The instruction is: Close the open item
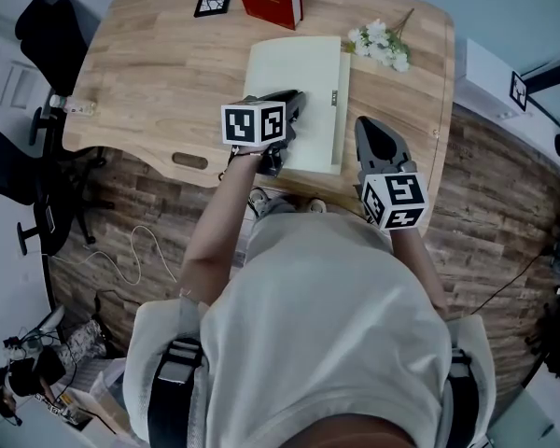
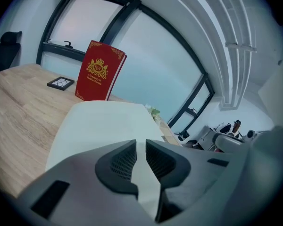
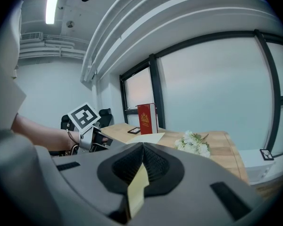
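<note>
1. A light wooden table (image 1: 168,73) with rounded corners stands on a floor (image 1: 504,203) of dark, wood-patterned planks.
2. A black office chair (image 1: 47,26) stands just beside the table's left end.
3. A pale cable (image 1: 135,255) lies in loose curves on the floor near the table.
4. Tall windows (image 2: 146,55) in dark frames fill the wall behind the table; the glass looks pale and hazy.
5. White pipes (image 2: 233,46) run along the white ceiling.
6. A strip light (image 3: 50,9) glows on the ceiling, above a plain pale wall (image 3: 47,88).
</note>
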Motion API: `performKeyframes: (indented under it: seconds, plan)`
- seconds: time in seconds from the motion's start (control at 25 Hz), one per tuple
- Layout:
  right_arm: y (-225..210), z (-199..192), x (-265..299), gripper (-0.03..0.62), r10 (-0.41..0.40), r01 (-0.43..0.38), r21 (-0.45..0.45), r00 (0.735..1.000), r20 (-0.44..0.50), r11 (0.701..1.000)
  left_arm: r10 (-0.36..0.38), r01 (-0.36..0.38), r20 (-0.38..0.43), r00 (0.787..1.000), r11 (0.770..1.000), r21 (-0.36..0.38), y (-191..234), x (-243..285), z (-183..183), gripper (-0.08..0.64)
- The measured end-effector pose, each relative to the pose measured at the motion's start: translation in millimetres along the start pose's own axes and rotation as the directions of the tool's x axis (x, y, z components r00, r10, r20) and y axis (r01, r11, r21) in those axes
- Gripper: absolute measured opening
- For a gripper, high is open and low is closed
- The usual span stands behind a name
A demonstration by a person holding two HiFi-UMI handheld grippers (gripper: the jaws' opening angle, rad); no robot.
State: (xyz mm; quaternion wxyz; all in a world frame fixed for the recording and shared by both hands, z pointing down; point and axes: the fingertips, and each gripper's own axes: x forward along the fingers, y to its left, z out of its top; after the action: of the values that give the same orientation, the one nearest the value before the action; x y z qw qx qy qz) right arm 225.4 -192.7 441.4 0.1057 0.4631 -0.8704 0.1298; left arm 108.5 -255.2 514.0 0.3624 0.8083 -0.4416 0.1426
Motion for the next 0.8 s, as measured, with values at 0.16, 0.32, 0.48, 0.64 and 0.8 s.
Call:
performKeyframes:
  seconds: [0.16,0.32,0.48,0.64,0.8]
  plan:
    - [-2,-1,-1,0.018,-0.006,0.006,0.004,1.0,-0.001,1.0,0.004,-0.004,-0.023,1.0,1.0,0.001,1,7,-5,0.073]
    - [-4,-2,-2,0.018,-0.012,0.012,0.007,1.0,-0.002,1.0,0.002,-0.002,-0.048,0.999,1.0,-0.002,2,14,-12,0.072]
    - [-6,-3,-2,0.018,-0.02,0.02,0.01,1.0,-0.006,1.0,-0.004,0.004,-0.067,0.998,1.0,-0.005,3,20,-17,0.072]
    - [-8,-4,-3,0.018,-0.028,0.028,0.013,1.0,-0.009,1.0,-0.01,0.009,-0.087,0.996,1.0,-0.004,2,26,-22,0.072]
    - [-9,-6,-6,0.018,-0.033,0.033,0.015,0.999,-0.011,0.999,-0.011,0.011,-0.099,0.995,1.0,0.001,0,29,-26,0.072]
